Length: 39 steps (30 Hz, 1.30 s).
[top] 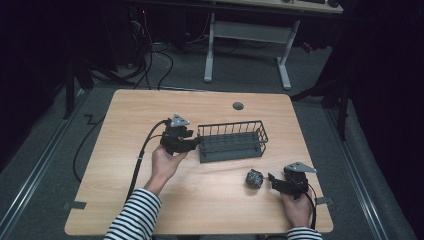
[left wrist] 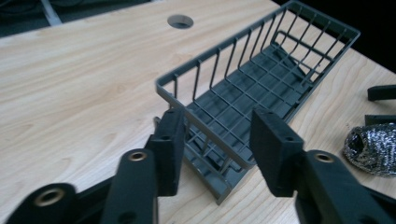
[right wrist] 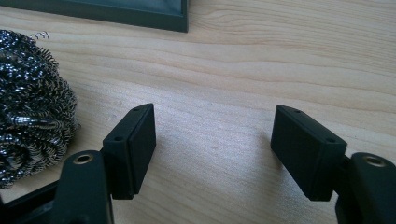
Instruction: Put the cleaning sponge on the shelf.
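High view, my left arm: my striped sleeve comes in from the bottom edge, the forearm slants up toward the middle of the wooden table (top: pixel 125 115), and the hand is curled under the left gripper (top: pixel 196 142).
High view, left gripper: it points sideways at the short left end of the wire basket (top: pixel 232 140), right against it.
High view, my right hand: it rests low near the table's front right corner, and the right gripper (top: pixel 270 178) points left.
High view, steel scrubber (top: pixel 254 178): it lies on the table just in front of the right gripper's tips, apart from the basket.
Left gripper view, jaws: they stand apart, one on either side of the basket's (left wrist: pixel 243 88) near end wall; the rim wire runs between them and the pads are not pressing on it.
Left gripper view, scrubber (left wrist: pixel 371 147): at the right edge, beside the basket.
Right gripper view, jaws: they stand apart over bare table (right wrist: pixel 261 56), nothing between them.
Right gripper view, scrubber (right wrist: pixel 30 98): just left of my left-hand jaw, outside the gap.
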Available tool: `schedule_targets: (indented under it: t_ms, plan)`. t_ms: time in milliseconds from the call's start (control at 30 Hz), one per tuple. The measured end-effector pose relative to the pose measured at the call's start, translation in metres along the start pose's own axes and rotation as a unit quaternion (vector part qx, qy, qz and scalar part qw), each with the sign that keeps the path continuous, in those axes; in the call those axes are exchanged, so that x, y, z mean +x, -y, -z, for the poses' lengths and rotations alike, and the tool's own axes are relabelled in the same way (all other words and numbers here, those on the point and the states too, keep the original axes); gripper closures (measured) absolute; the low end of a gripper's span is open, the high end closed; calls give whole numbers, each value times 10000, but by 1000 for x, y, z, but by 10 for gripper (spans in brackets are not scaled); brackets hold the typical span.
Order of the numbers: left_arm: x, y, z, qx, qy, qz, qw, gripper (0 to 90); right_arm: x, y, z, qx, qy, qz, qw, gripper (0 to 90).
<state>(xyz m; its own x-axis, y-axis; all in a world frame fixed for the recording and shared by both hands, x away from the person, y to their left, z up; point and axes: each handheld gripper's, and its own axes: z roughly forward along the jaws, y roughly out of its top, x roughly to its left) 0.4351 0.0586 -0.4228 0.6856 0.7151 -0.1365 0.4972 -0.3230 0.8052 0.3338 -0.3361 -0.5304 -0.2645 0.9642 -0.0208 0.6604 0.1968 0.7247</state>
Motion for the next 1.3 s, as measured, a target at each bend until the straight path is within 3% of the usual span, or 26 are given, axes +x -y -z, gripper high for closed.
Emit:
schedule_targets:
  t_ms: [167, 300, 633, 800, 967, 1133, 1300]
  plan:
    - [8, 3, 19, -63, -112, -15, 9999, 466, 0, 0, 0, 0, 1, 1, 10000, 311]
    - [17, 10, 33, -172, -194, 106, 9996, 440, 0, 0, 0, 0, 1, -1, 10000, 311]
    - [35, 41, 61, -192, -451, 161, 9987, 405, 0, 0, 0, -3, 0, 0, 10000, 311]
    - [41, 56, 71, -281, -488, 333, 9979, 388, 0, 0, 0, -4, 2, -1, 10000, 311]
    - [43, 71, 79, -315, -609, 336, 9971, 368, 0, 0, 0, -3, 1, 2, 10000, 311]
    - [45, 91, 82, -209, -756, 284, 9965, 347, 0, 0, 0, -2, 0, 5, 10000, 311]
    - [49, 111, 82, -100, -828, 371, 9958, 326, 0, 0, 0, -3, 1, 7, 10000, 311]
